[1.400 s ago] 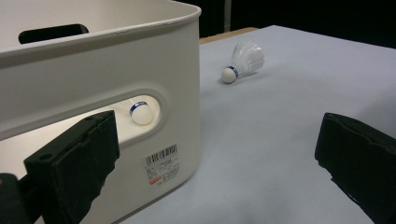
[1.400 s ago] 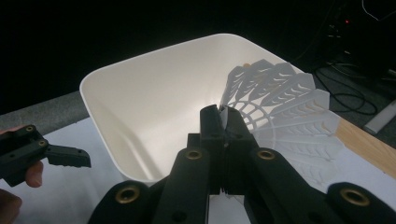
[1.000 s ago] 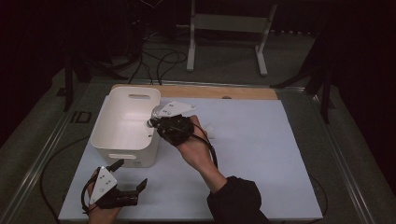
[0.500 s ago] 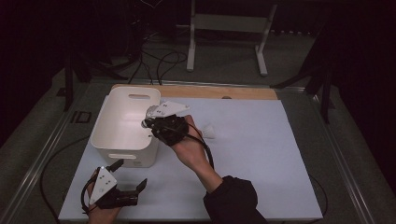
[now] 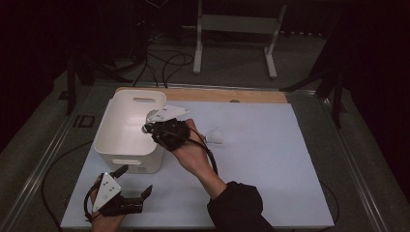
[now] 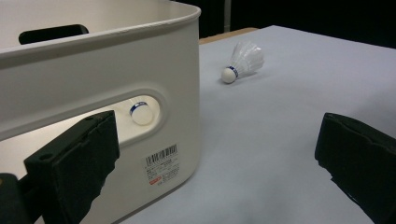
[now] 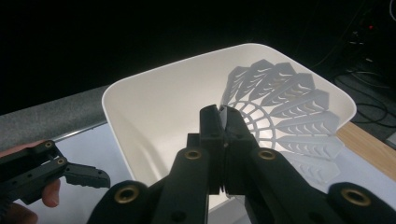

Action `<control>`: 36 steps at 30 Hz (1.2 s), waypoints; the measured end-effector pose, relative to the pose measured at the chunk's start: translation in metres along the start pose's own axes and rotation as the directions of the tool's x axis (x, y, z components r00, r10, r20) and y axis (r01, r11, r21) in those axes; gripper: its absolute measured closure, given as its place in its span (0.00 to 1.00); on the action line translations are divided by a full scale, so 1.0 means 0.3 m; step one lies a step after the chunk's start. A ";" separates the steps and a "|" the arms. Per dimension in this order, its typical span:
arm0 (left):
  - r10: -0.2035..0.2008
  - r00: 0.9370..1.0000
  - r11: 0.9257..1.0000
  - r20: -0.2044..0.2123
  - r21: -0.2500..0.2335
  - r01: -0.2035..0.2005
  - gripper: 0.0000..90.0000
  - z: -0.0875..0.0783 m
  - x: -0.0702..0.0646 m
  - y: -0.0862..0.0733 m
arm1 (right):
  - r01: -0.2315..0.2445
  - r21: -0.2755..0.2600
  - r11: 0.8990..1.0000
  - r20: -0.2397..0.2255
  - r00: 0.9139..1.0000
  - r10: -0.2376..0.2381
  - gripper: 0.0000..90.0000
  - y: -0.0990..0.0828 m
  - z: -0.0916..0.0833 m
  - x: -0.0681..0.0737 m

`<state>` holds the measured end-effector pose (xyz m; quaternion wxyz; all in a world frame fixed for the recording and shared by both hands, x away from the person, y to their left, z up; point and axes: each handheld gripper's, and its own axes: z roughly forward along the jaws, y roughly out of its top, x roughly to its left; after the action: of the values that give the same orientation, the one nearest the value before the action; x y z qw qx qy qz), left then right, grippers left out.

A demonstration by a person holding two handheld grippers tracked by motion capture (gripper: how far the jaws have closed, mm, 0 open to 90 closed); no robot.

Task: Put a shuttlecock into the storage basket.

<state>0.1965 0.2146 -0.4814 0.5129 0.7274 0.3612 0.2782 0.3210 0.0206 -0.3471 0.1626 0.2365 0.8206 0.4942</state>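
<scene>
My right gripper (image 5: 151,127) hovers over the right rim of the white bin (image 5: 121,145), shut on the feather skirt of a white shuttlecock (image 7: 280,116); its jaws (image 7: 222,114) pinch the skirt's edge above the bin's inside (image 7: 154,107). A second shuttlecock (image 5: 213,137) lies on the white table to the right of that hand, also ahead of the left jaws (image 6: 243,60). My left gripper (image 5: 136,180) rests open by the bin's near wall (image 6: 93,56). A blue-banded cork (image 6: 140,112) shows through the handle slot; I cannot tell whose it is.
The white mat (image 5: 270,169) stretches bare to the right of the hands. A wooden strip (image 5: 232,95) runs along its far edge. Cables (image 5: 164,63) and a white stand (image 5: 237,29) lie on the floor beyond the table.
My right gripper has shifted a little to the left with the shuttlecock, from beside the bin to over its right rim. The left gripper has stayed where it was.
</scene>
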 end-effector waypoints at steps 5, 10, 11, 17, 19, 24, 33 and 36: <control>0.002 1.000 1.000 -0.002 0.001 -0.002 0.00 0.000 0.001 0.000 | -0.040 -0.001 0.999 -0.062 0.997 0.040 0.55 -0.001 0.002 -0.014; 0.003 1.000 1.000 -0.002 0.003 -0.003 0.00 0.001 0.000 0.000 | -0.096 0.016 0.995 -0.030 0.995 0.097 0.18 -0.003 -0.005 -0.029; 0.002 1.000 1.000 -0.002 0.002 -0.002 0.00 0.001 0.000 0.000 | -0.098 0.007 0.995 -0.024 0.995 0.098 0.17 -0.003 -0.008 -0.028; -0.001 1.000 1.000 -0.003 0.001 0.001 0.01 0.002 -0.001 0.000 | -0.073 -0.016 0.997 -0.029 0.997 0.073 0.11 -0.008 -0.029 -0.039; 0.001 1.000 1.000 -0.003 0.002 -0.001 0.00 0.001 -0.001 0.000 | -0.080 -0.022 0.997 -0.030 0.996 0.079 0.11 -0.011 -0.033 -0.042; 0.001 1.000 1.000 -0.003 0.002 -0.001 0.00 0.002 -0.001 0.000 | -0.075 -0.028 0.997 -0.035 0.997 0.074 0.11 -0.021 -0.037 -0.055; 0.001 1.000 1.000 -0.003 0.002 -0.001 0.00 0.002 0.000 0.000 | -0.060 -0.048 0.997 -0.009 0.998 0.060 0.12 -0.028 -0.052 -0.070; 0.004 1.000 1.000 -0.003 0.002 -0.004 0.00 0.002 0.000 0.000 | -0.063 -0.035 0.997 -0.001 0.998 0.063 0.11 -0.030 -0.057 -0.075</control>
<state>0.1969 0.2144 -0.4816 0.5111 0.7281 0.3610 0.2800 0.3294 -0.0078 -0.3465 0.1511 0.2595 0.8039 0.5133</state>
